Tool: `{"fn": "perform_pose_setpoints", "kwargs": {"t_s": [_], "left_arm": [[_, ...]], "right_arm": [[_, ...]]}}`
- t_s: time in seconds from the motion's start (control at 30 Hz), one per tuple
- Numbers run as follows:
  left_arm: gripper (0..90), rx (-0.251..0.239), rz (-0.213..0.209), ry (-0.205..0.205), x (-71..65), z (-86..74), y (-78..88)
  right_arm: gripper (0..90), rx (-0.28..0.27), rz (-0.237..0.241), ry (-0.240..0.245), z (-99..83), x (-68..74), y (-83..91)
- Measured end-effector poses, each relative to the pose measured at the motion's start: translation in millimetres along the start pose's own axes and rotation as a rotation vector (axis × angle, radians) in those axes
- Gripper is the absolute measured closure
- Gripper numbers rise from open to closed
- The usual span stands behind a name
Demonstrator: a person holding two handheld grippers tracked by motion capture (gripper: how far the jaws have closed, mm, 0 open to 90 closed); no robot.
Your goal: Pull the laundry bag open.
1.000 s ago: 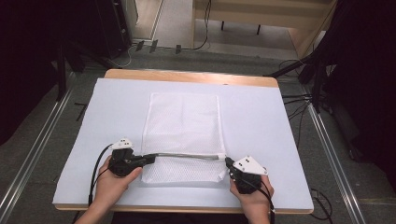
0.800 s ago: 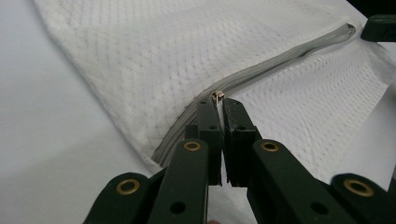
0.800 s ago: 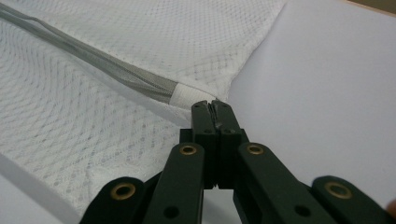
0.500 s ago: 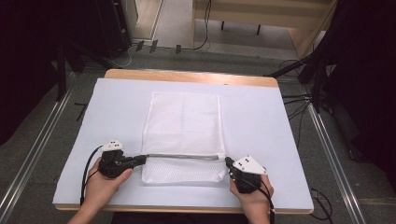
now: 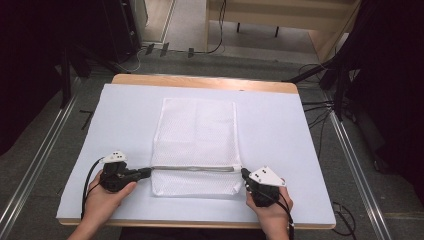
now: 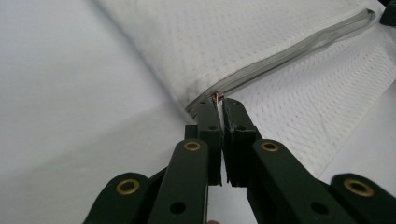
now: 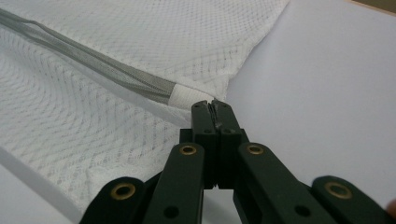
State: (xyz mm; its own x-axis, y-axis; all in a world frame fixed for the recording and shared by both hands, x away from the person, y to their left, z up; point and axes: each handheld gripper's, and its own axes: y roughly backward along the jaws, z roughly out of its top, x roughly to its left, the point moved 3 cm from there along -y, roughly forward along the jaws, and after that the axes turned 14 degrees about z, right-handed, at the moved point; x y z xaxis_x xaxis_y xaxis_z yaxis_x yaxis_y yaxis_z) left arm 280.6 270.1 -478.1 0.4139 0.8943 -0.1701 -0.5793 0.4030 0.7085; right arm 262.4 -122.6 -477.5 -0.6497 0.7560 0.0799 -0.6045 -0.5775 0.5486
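Observation:
A white mesh bag [image 5: 195,130] lies flat on the table, with a grey zipper [image 5: 195,168] running straight across near its front end. My left gripper [image 5: 149,172] sits at the zipper's left end. In the left gripper view, the left gripper [image 6: 218,99] is shut on a small coppery zipper pull [image 6: 217,96], and the zipper [image 6: 289,51] stretches away from it. My right gripper [image 5: 244,172] is at the zipper's right end. In the right gripper view, the right gripper [image 7: 213,103] is shut on the bag's edge beside a white end tab [image 7: 187,95].
A pale cover [image 5: 125,115] is spread over the wooden table [image 5: 200,82], with bare room left and right of the bag. Cables [image 5: 320,107] and dark stands are on the floor around the table. The person's hands come in at the front edge.
My left gripper has slid leftward along the zipper line, and the zipper has gone from slightly bowed to straight. The right gripper has stayed put.

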Motion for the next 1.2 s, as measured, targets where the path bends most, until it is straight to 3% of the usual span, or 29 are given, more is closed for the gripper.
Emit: {"fn": "perform_pose_setpoints", "kwargs": {"t_s": [0.1,0.27,0.37,0.43,0.5,0.53,0.57,0.63,0.73,0.8,0.9,1.2], "left_arm": [[87.9,-0.002,-0.014,0.037,5.9,-0.2,0.7],[87.8,-0.007,-0.007,0.030,6.7,-2.2,0.5],[85.9,-0.065,-0.047,0.007,5.3,-2.7,2.7],[65.2,-0.118,-0.068,0.008,4.6,-1.9,5.6],[50.5,-0.166,-0.037,-0.005,4.9,-0.1,9.6],[40.3,-0.188,-0.021,-0.007,4.9,0.6,10.9],[33.8,-0.215,0.005,-0.003,4.7,1.8,13.0],[19.7,-0.247,0.009,0.011,4.1,4.0,16.6],[0.3,-0.247,0.029,-0.006,3.7,5.2,19.7],[0.0,-0.272,0.004,-0.010,4.8,4.7,24.1],[0.0,-0.301,-0.016,-0.005,8.5,4.8,29.1],[0.0,-0.288,0.036,-0.017,23.1,-1.2,33.4]], "right_arm": [[90.0,0.003,0.004,0.002,1.0,-0.4,-0.9],[90.0,0.011,0.009,-0.001,0.8,-0.3,-2.0],[90.0,-0.006,0.017,0.002,-0.6,-1.7,-1.2],[88.9,-0.035,0.061,-0.011,-2.2,-4.4,0.0],[77.0,-0.064,0.113,-0.004,-4.5,-5.3,0.6],[66.0,-0.074,0.124,-0.001,-5.1,-4.6,0.4],[58.8,-0.075,0.121,0.001,-5.1,-4.2,0.2],[40.0,-0.082,0.109,-0.004,-3.5,-3.5,0.6],[16.8,-0.102,0.083,-0.017,0.4,-4.3,2.5],[8.0,-0.095,0.060,-0.007,0.4,-5.8,3.3],[5.9,-0.105,0.071,-0.031,-0.2,-10.1,6.4],[4.3,-0.145,0.065,-0.073,-4.7,-33.7,20.5]]}}
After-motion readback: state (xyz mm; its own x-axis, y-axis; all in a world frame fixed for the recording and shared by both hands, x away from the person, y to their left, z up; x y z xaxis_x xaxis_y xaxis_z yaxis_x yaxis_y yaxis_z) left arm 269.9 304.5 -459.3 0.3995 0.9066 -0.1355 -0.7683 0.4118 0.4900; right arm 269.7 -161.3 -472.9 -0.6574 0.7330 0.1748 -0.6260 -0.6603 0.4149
